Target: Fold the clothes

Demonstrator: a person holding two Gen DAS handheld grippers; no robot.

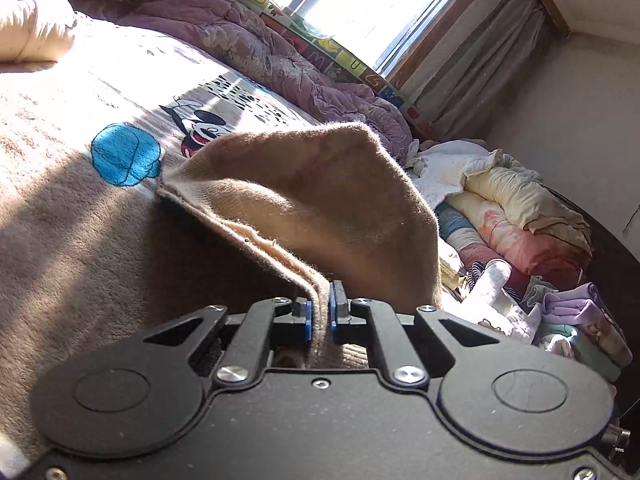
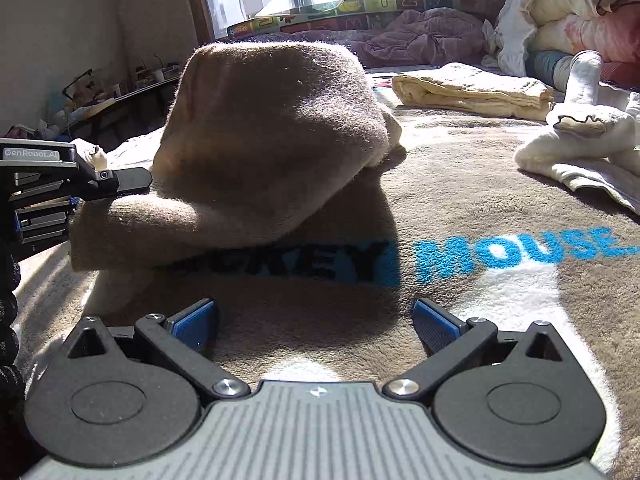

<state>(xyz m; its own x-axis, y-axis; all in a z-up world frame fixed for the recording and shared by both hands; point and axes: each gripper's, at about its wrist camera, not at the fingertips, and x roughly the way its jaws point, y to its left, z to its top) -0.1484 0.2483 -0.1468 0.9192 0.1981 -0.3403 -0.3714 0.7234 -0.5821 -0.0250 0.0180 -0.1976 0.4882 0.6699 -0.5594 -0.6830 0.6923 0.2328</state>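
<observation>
A tan knit garment (image 1: 304, 200) lies on a brown Mickey Mouse blanket (image 1: 80, 240) on the bed. My left gripper (image 1: 320, 316) is shut on its edge, and the cloth arches up in front of it. In the right wrist view the same garment (image 2: 272, 128) is humped up over the blanket (image 2: 460, 208), and the left gripper (image 2: 132, 180) holds it from the left. My right gripper (image 2: 316, 320) is open and empty, low over the blanket just in front of the garment.
A folded cream cloth (image 2: 472, 88) and white garments (image 2: 580, 140) lie at the right. A purple quilt (image 1: 280, 56) lies under the window. Rolled bedding and a clothes pile (image 1: 540, 240) lie at the bed's far end. A cluttered table (image 2: 120, 92) stands at the left.
</observation>
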